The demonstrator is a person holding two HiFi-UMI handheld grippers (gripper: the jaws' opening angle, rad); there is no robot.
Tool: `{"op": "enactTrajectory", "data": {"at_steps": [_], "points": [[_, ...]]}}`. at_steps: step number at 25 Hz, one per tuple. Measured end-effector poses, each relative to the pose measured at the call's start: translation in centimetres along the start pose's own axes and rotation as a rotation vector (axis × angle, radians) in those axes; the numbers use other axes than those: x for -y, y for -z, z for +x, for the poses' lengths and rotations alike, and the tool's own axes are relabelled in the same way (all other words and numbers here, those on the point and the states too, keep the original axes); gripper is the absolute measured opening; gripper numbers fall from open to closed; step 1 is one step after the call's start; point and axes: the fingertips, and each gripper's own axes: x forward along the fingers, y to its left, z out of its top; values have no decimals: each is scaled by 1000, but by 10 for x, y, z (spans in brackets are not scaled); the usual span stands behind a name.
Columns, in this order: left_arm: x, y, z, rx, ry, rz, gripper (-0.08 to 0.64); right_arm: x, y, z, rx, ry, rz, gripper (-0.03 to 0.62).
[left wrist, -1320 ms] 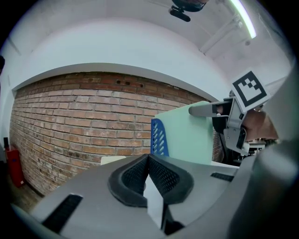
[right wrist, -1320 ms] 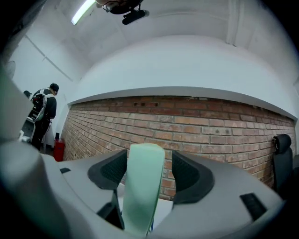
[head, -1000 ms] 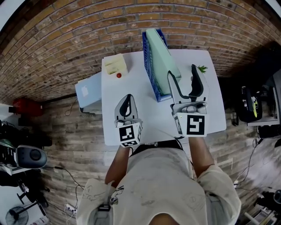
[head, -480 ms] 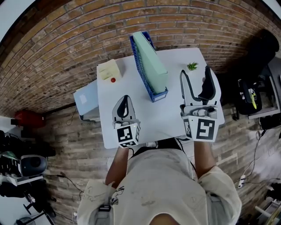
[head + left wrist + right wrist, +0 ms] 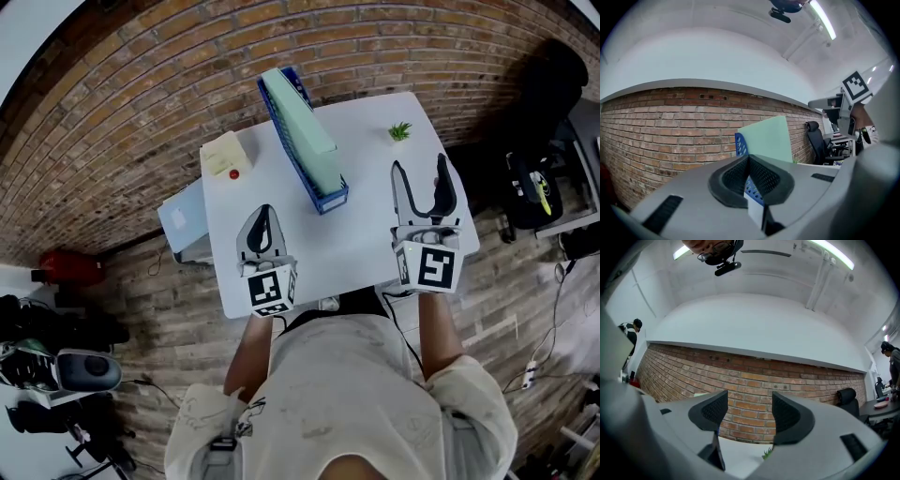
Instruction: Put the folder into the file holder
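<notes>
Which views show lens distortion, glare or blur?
Head view: strong fisheye, the brickwork curves round the white table; evenly lit, sharp. Left gripper view: the brick wall bows, the ceiling lamp glares. Right gripper view: same bowing, two bright lamps.

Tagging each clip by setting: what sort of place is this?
Probably an office or lab workspace: a white table set by a brick wall, an office chair further back, and strip lights on the ceiling.
</notes>
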Motion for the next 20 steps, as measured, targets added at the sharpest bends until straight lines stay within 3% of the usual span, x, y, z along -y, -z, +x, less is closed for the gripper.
{"op": "enactTrajectory", "data": {"at_steps": [4,6,20], "points": [[4,4,-3,-3,9,19,14,-7,80,-11,-152,3,13,299],[3,5,-4,0,5,25,14,-11,102,-18,-203,1,24,299],[-2,13,-5,3,-14,10,14,-37,111,-18,-255,-74,18,295]]}}
